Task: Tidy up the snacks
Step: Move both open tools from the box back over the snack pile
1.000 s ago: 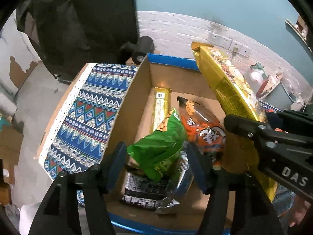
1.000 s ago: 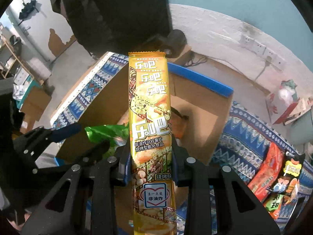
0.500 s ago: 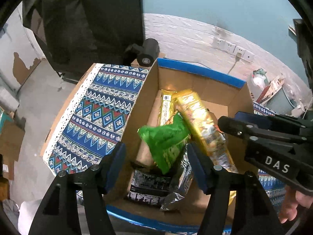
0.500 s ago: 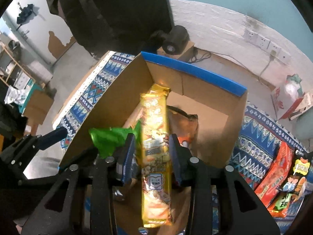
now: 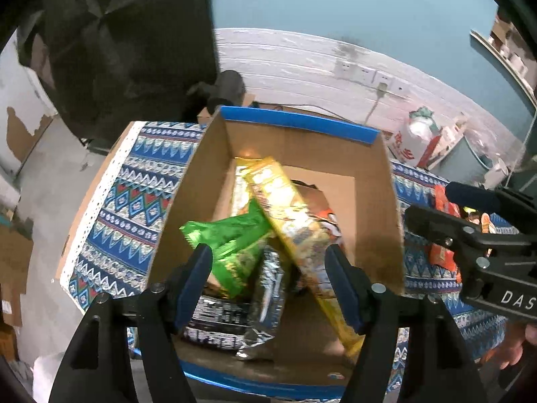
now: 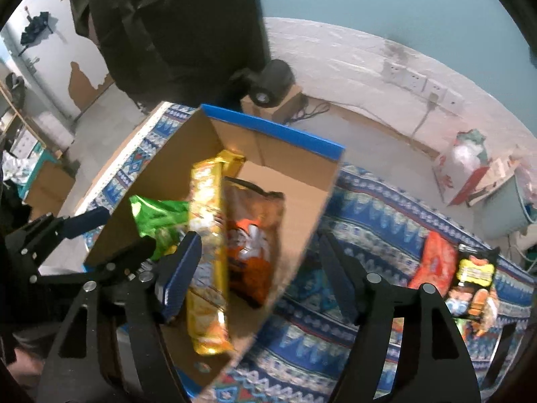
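Observation:
A cardboard box (image 5: 376, 201) with blue rims stands on the patterned cloth and holds several snack packs. A long yellow pack (image 5: 288, 221) lies slanted in it, over a green bag (image 5: 235, 245), a silver-black pack (image 5: 218, 319) and an orange bag (image 6: 255, 238). The yellow pack (image 6: 208, 235) also shows in the right wrist view. My left gripper (image 5: 268, 282) is open above the box's near end, holding nothing. My right gripper (image 6: 258, 275) is open and empty above the box's right wall (image 6: 302, 235).
More snack packs (image 6: 470, 278), orange and yellow, lie on the patterned cloth (image 6: 369, 215) right of the box. A black round device (image 6: 272, 80) sits on a small carton behind the box. A dark jacket hangs at the back left. The table's left edge (image 5: 97, 201) drops to the floor.
My right gripper held the yellow pack upright, lowered it into the box, opened and let it go. It has since moved right, off the pack. The left gripper stayed open over the box.

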`<act>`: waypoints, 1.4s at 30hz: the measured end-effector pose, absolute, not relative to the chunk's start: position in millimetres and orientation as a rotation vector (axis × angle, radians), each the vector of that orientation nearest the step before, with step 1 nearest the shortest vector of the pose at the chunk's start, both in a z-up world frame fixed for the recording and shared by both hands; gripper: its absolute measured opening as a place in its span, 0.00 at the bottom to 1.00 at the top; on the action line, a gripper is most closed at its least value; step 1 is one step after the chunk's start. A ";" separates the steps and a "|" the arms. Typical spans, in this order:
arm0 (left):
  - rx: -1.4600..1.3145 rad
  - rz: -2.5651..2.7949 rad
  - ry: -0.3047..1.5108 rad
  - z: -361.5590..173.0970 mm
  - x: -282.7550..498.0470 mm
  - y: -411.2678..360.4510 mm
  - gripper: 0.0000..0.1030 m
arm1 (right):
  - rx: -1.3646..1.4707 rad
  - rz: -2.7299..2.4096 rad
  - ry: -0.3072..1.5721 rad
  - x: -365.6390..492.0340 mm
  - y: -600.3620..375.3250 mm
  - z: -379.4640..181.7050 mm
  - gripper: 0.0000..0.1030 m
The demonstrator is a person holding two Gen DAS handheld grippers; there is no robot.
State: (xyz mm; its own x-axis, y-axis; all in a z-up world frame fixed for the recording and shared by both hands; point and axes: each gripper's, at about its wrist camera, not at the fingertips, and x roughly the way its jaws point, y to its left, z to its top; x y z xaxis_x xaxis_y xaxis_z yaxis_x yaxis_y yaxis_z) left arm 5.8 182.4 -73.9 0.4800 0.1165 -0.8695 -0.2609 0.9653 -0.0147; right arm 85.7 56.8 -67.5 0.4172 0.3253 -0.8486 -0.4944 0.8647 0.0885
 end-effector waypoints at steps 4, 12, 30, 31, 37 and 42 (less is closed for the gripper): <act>-0.137 0.198 1.051 -73.3 10.4 163.8 0.69 | -0.188 0.480 1.013 84.3 35.5 -64.3 0.71; -0.101 0.125 1.068 -74.2 20.2 125.9 0.69 | -0.207 0.419 0.989 75.2 -11.0 -57.7 0.71; 0.017 -0.021 1.081 -73.1 42.2 30.9 0.73 | -0.183 0.268 0.997 57.7 -131.7 -60.0 0.71; 0.026 -0.030 1.084 -74.8 44.5 24.2 0.73 | -0.183 0.254 1.001 56.6 -140.6 -62.1 0.71; 0.040 -0.079 1.127 -85.6 60.3 -7.1 0.73 | -0.196 0.216 1.019 51.2 -173.1 -69.4 0.71; 0.060 -0.119 1.160 -97.4 74.4 -33.8 0.74 | -0.232 0.201 1.047 54.3 -201.1 -73.8 0.71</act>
